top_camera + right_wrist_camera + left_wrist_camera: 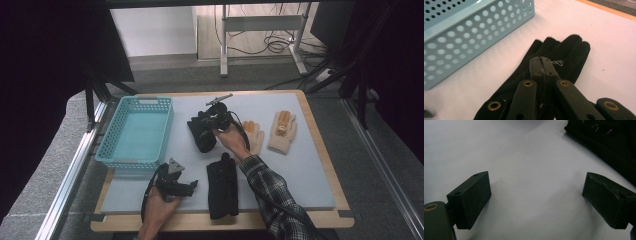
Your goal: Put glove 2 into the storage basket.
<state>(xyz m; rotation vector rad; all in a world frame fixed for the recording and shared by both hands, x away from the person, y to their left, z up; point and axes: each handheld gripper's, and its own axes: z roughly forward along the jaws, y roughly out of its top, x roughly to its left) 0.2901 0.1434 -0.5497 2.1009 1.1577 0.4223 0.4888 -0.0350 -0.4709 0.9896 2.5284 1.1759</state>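
Two black gloves lie on the pale mat (295, 175). My right gripper (210, 124) is over the far black glove (202, 140), right of the basket. In the right gripper view its jaws (541, 61) are pressed together with their tips in the cloth of that glove (571, 57), whose fingers point away. My left gripper (187, 186) rests near the front edge, jaws aimed at the near black glove (222, 187). In the left gripper view it (536, 195) stands open over bare mat, with that glove (609, 142) at the upper right.
A light blue perforated basket (131, 163) stands at the left of the mat, and its wall (461, 42) is close to the right gripper. Two cream gloves (282, 132) (255, 136) lie to the right of the right hand. A wooden rim borders the mat.
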